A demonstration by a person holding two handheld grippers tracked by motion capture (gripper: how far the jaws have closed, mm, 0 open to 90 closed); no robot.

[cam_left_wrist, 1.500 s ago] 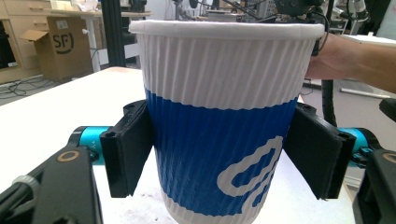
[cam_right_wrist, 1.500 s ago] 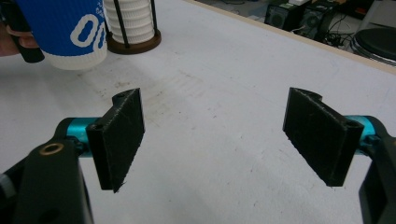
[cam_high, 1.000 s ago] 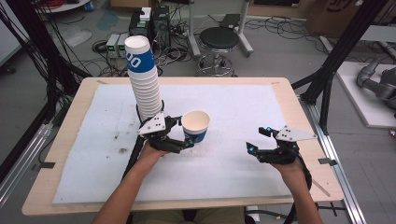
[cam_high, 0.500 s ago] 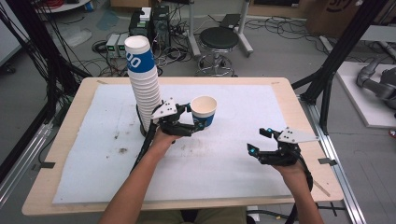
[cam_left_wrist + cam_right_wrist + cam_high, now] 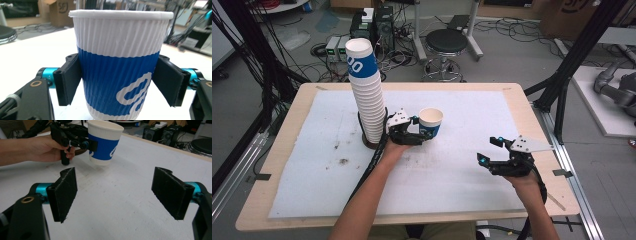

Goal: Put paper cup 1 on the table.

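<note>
A single paper cup (image 5: pixel 430 122), white with a blue band, is held upright near the middle of the table (image 5: pixel 517 100), just right of the tall stack of cups (image 5: pixel 365 95) and apart from it. In the right gripper view the cup's base is seen clear of the white mat (image 5: pixel 312 165), seemingly lifted a little above it, though the height is hard to judge. The cup is clasped by the left gripper (image 5: pixel 416 134), whose two black jaws are pressed against opposite sides of the blue band, as is shown in the left gripper view. The gripper's handle is grasped by the person's left hand (image 5: pixel 393 148), just beside the foot of the stack. The right gripper (image 5: pixel 488 151) is held well apart from the cup, near the right edge of the mat, with its jaws spread wide and nothing between them. It is pointed towards the cup and the left gripper.
</note>
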